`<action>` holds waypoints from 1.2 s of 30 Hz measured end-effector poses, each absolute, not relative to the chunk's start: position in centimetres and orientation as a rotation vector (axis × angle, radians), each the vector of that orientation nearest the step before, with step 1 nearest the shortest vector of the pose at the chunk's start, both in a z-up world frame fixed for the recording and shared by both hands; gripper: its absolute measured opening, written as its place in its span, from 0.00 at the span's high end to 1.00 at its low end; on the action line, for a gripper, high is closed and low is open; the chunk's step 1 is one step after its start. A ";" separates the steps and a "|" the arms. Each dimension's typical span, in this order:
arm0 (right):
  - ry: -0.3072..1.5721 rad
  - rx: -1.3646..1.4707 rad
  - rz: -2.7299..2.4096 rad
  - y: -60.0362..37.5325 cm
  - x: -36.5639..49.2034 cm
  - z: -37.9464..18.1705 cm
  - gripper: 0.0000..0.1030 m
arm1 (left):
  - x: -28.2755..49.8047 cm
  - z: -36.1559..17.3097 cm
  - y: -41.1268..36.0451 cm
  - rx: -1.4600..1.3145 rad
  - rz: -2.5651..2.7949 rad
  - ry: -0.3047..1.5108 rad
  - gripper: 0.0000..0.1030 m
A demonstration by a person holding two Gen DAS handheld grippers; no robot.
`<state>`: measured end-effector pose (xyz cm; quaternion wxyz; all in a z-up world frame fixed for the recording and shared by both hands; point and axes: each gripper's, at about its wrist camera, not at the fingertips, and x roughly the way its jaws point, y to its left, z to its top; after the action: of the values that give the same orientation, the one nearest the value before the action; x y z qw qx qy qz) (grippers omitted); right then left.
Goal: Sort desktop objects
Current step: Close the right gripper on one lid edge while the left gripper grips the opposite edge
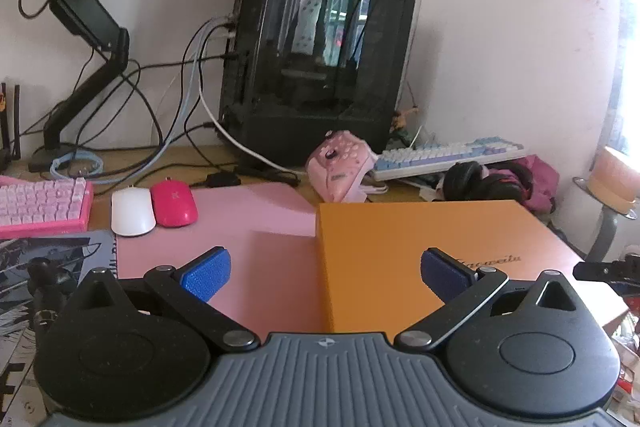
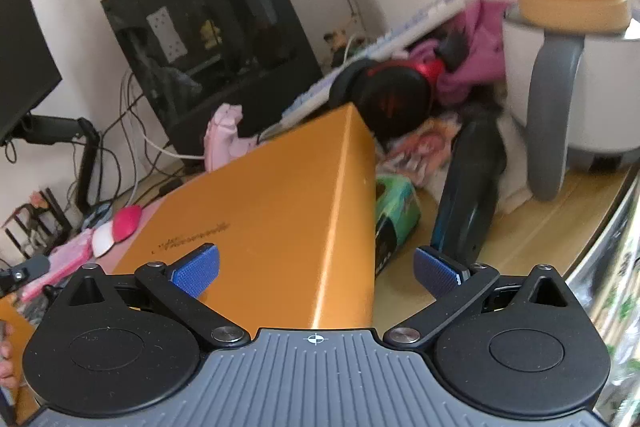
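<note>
A large orange box (image 1: 420, 251) lies on the desk, partly over a pink desk mat (image 1: 248, 211). My left gripper (image 1: 326, 273) is open, its jaws either side of the box's near left corner. My right gripper (image 2: 316, 273) is open, its jaws either side of the box's (image 2: 280, 211) near right corner; its left pad is over the lid, its right pad beyond the box's side. Neither gripper holds anything. A white mouse (image 1: 133, 211) and a magenta mouse (image 1: 174, 207) sit side by side on the mat's far left.
A pink keyboard (image 1: 42, 205), a pink gamepad (image 1: 340, 167), a blue-white keyboard (image 1: 448, 157), black-red headphones (image 2: 390, 95) and a black PC case (image 1: 316, 59) stand behind. A green box (image 2: 394, 207) and a black-blue device (image 2: 468, 195) lie right of the box.
</note>
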<state>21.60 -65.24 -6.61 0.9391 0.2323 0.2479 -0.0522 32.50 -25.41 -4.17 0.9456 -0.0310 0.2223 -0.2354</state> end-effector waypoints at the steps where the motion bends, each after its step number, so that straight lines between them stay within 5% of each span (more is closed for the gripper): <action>1: 0.511 0.486 -0.106 -65.4 21.7 -7.0 0.00 | 32.7 -4.3 -25.5 -0.064 -0.478 0.458 0.00; 13: 0.515 0.587 0.004 -66.8 21.5 -9.6 0.01 | 35.0 -5.8 -26.1 -0.056 -0.454 0.518 0.00; 17: 0.496 0.628 0.059 -67.3 21.2 -9.9 0.14 | 35.7 -6.3 -26.2 -0.065 -0.443 0.540 0.00; 36: 0.501 0.674 0.143 -69.0 20.9 -11.5 0.16 | 41.5 -8.6 -28.9 -0.232 -0.612 0.741 0.00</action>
<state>20.89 -68.98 -11.52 0.9108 0.3267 0.2428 0.0692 41.51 -28.90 -8.64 0.8802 -0.1115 0.3556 -0.2939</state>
